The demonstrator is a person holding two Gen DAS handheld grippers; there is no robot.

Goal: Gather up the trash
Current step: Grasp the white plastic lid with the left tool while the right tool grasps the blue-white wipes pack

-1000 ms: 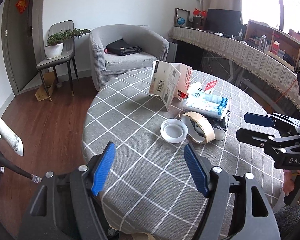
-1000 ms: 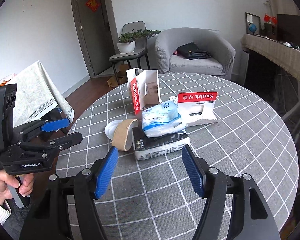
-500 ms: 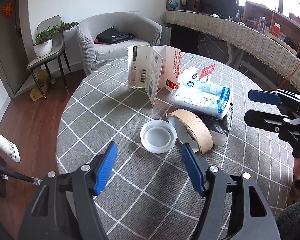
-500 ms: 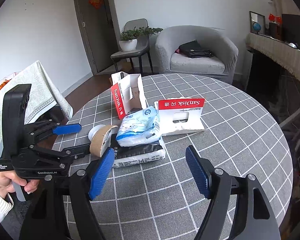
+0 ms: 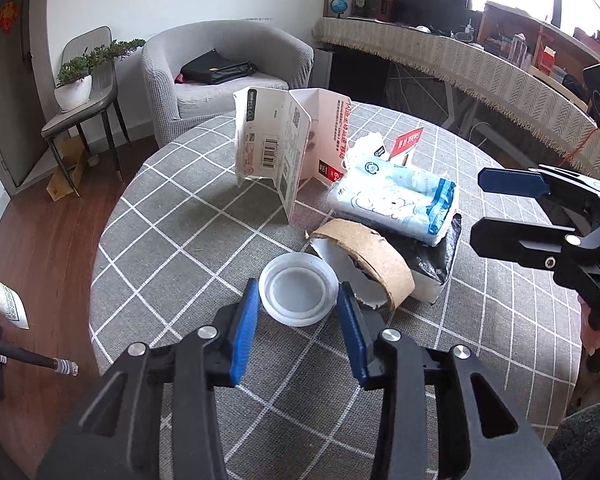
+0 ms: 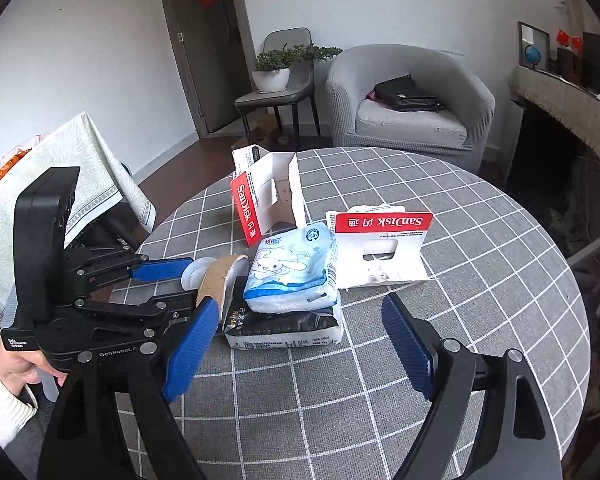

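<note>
Trash lies on a round table with a grey checked cloth point(image 5: 172, 232). A white plastic lid point(image 5: 298, 294) lies flat between the fingertips of my open left gripper point(image 5: 298, 300), which sits low around it with a small gap each side. A torn brown cardboard ring point(image 5: 364, 260) leans beside it. A blue-white tissue pack point(image 6: 294, 274) rests on a black-white packet point(image 6: 284, 330). A folded white carton point(image 5: 276, 152) stands behind. A SanDisk card point(image 6: 382, 246) lies flat. My right gripper point(image 6: 300, 340) is open, hovering before the packet.
A grey armchair point(image 6: 412, 108) with a black bag stands behind the table. A chair with a potted plant point(image 6: 276, 72) stands by the door. A long cloth-covered desk point(image 5: 480, 68) runs along the right. Wood floor surrounds the table.
My left gripper has moved forward and down until its fingers bracket the white lid, and its jaws have narrowed. My right gripper has shifted slightly and stays open.
</note>
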